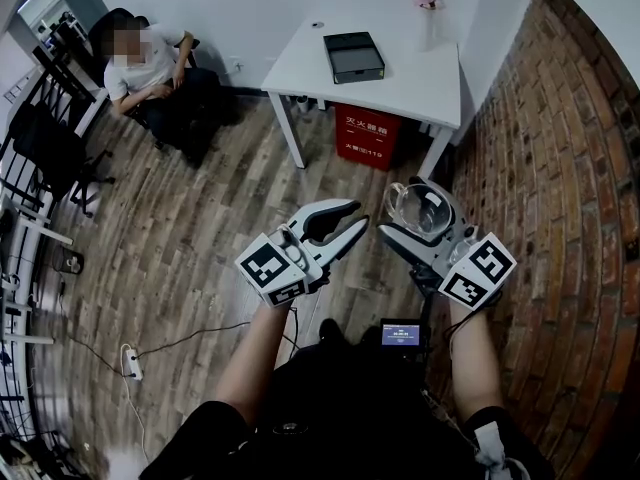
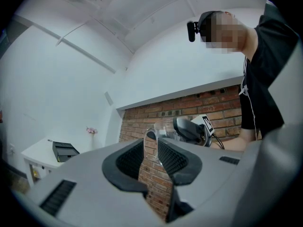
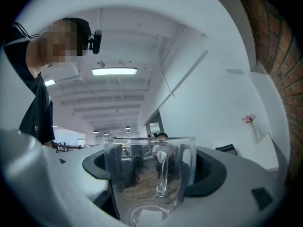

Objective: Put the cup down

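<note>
A clear glass cup [image 1: 420,206] with a handle sits upright between the jaws of my right gripper [image 1: 408,218], high above the wooden floor. In the right gripper view the cup [image 3: 149,174] fills the gap of the right gripper [image 3: 151,167], both dark pads pressed against its sides, its handle turned away from the camera. My left gripper [image 1: 358,215] hovers just left of it, open and empty. In the left gripper view the left gripper [image 2: 151,151] shows a bare gap, with the cup [image 2: 158,132] and right gripper [image 2: 191,129] beyond it.
A white table [image 1: 400,68] stands ahead, carrying a black tray [image 1: 354,56] and a small pink flower vase [image 1: 428,8]. A red box [image 1: 368,133] sits under it. A brick wall [image 1: 570,168] runs along the right. A person [image 1: 150,68] sits at the far left.
</note>
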